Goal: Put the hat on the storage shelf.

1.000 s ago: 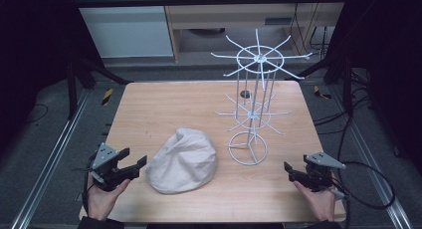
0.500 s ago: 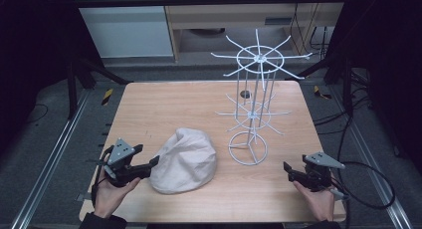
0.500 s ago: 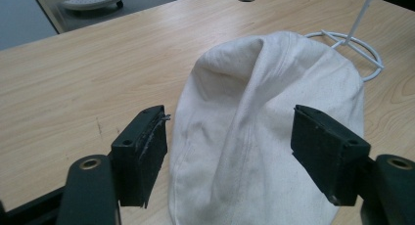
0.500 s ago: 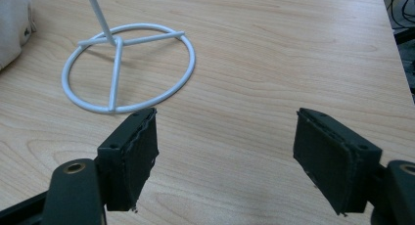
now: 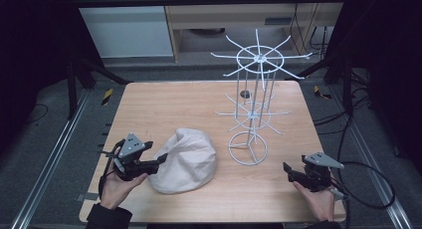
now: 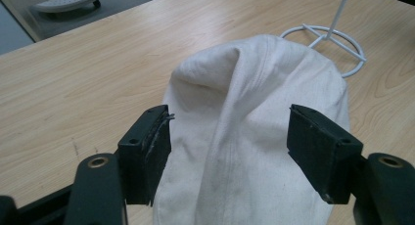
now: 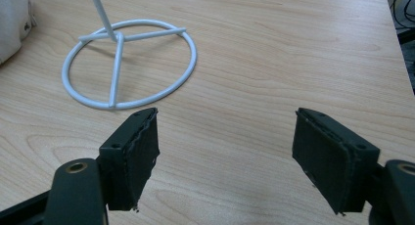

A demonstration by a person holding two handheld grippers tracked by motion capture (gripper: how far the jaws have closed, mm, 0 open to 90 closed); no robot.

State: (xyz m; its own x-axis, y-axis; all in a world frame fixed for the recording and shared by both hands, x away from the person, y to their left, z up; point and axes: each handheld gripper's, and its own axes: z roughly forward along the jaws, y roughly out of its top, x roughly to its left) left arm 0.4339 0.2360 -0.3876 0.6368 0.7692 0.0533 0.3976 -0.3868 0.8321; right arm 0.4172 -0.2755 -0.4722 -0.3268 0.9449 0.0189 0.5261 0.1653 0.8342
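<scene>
On table (image 5: 164, 104), white cap (image 5: 186, 159) btwn wide-open left tool (image 6: 227, 137), right tool (image 7: 225, 142) open, empty

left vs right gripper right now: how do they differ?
The left gripper has the white cap between its open jaws; the right gripper has only bare table between its jaws. The left gripper sits at the cap's edge; the right gripper is apart from the wire stand. Both are open and hand-held.

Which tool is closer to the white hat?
Left. The left tool is right at the white hat's edge, jaws open around it. The right tool sits far across the table, beyond the wire stand.
</scene>
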